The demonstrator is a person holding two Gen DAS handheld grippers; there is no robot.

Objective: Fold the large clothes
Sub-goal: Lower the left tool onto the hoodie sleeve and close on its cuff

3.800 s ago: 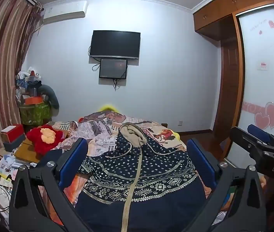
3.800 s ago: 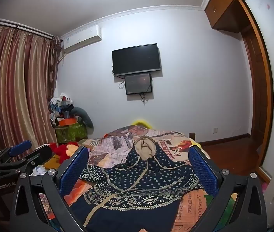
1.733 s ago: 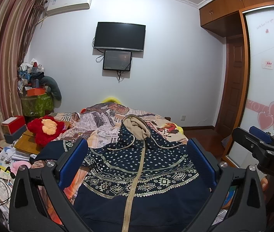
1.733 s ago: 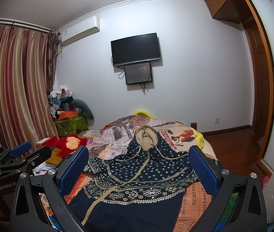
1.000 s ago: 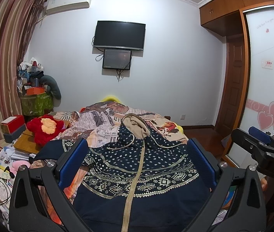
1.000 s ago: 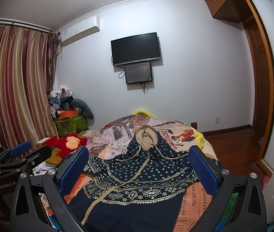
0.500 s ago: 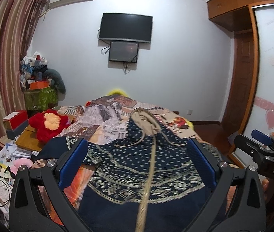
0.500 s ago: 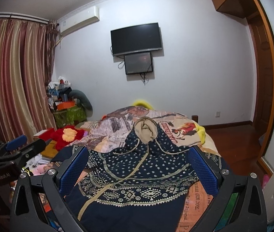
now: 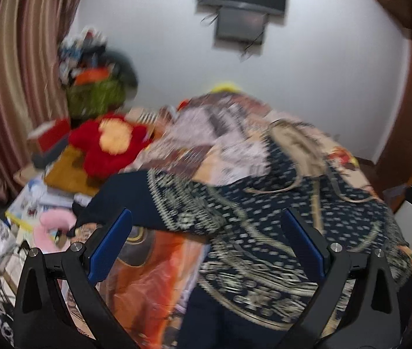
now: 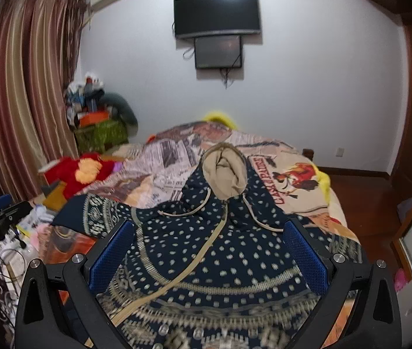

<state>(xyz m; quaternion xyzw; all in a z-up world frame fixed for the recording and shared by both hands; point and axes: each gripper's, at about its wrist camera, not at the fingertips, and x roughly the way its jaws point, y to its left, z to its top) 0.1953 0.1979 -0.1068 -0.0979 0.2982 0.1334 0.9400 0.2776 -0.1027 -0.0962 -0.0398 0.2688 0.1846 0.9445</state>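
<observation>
Navy patterned hoodie (image 10: 206, 247) lies spread front-up on the bed (image 10: 302, 186), beige hood (image 10: 224, 174) toward the far wall | left gripper (image 9: 206, 241) – fingers spread, empty, over the left sleeve (image 9: 136, 197); view blurred | right gripper (image 10: 208, 247) – fingers spread, empty, above the chest; only this view is sharp, showing zipper and drawcords.

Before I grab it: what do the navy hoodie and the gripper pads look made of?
Hoodie: soft knit or fleece by its drape, matte, with a beige hood lining and cord drawstrings; the exact fibre is unclear. Right gripper pads: blue, finely dimpled, probably rubber or foam.
</observation>
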